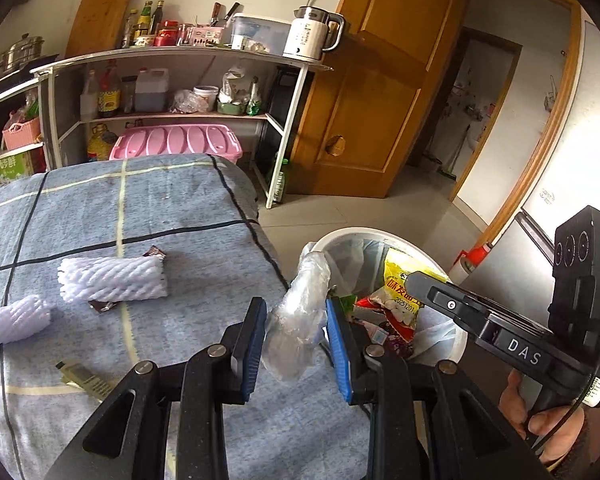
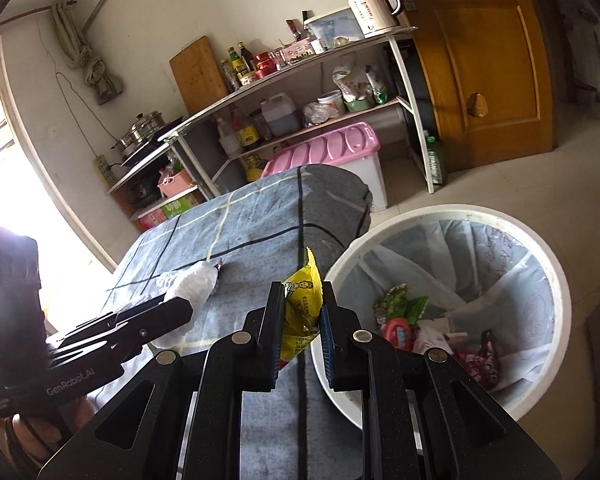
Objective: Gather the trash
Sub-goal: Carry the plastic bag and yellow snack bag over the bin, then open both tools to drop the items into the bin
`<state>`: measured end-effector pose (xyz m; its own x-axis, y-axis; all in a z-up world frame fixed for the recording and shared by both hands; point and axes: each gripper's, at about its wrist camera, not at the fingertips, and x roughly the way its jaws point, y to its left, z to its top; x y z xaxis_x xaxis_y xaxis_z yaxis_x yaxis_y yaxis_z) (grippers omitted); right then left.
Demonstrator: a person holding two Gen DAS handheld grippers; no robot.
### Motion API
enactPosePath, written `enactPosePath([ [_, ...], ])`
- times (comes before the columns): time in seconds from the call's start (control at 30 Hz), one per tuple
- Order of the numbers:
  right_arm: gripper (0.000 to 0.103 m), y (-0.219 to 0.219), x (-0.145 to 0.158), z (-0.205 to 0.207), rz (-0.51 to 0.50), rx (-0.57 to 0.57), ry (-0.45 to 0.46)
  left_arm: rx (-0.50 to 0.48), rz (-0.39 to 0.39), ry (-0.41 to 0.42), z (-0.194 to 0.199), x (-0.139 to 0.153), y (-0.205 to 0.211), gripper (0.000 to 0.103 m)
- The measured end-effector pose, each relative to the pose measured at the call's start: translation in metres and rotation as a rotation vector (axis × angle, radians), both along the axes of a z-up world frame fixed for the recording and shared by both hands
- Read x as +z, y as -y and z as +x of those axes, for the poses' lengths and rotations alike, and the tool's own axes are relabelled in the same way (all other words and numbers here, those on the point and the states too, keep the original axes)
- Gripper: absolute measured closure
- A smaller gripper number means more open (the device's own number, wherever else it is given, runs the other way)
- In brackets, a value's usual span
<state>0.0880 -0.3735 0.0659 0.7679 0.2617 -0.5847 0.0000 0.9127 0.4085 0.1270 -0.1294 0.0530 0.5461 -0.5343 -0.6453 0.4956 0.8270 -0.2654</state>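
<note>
Left gripper (image 1: 296,320) pinching crumpled plastic bag (image 1: 300,308) lengthwise, seemingly binward, right gripper (image 2: 302,320) pinching upright yellow packet (image 2: 302,308)

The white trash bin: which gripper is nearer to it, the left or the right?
Right. The right gripper, shut on a yellow snack packet, is at the rim of the white trash bin. The left gripper, shut on a clear plastic bag, is beside it, further over the table.

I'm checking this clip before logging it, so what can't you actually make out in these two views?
- Trash bin: its bottom, buried under wrappers in both views.
- Yellow wrapper: lower half, hidden by the right gripper in the right wrist view.
- Flat packet: print too small; the left gripper, holding the clear plastic bag, covers one end.
</note>
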Motion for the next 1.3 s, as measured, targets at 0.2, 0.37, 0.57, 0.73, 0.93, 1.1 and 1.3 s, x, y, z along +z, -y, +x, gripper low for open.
enactPosePath([
  [0.2,0.086,0.026,-0.002,-0.007,-0.022,-0.056,-0.013,-0.065,0.005,-0.01,-0.001,-0.003,0.034,0.072],
  [0.37,0.086,0.049,-0.009,-0.01,-0.024,-0.098,-0.037,-0.123,0.011,-0.019,-0.006,-0.009,0.065,0.072],
  [0.57,0.086,0.067,-0.018,-0.012,-0.034,-0.12,-0.067,-0.161,0.02,-0.047,-0.005,-0.018,0.09,0.072],
  [0.73,0.086,0.078,-0.025,-0.012,-0.072,-0.15,-0.101,-0.176,0.039,-0.061,-0.006,-0.026,0.106,0.072],
  [0.93,0.085,0.086,-0.037,-0.009,-0.09,-0.154,-0.146,-0.178,0.063,-0.066,-0.009,-0.033,0.116,0.072],
  [1.1,0.08,0.086,-0.042,-0.01,-0.114,-0.164,-0.17,-0.16,0.101,-0.045,-0.012,-0.033,0.117,0.067],
  [1.3,0.055,0.083,-0.04,-0.011,-0.108,-0.168,-0.162,-0.143,0.095,-0.028,-0.014,-0.027,0.107,0.052],
])
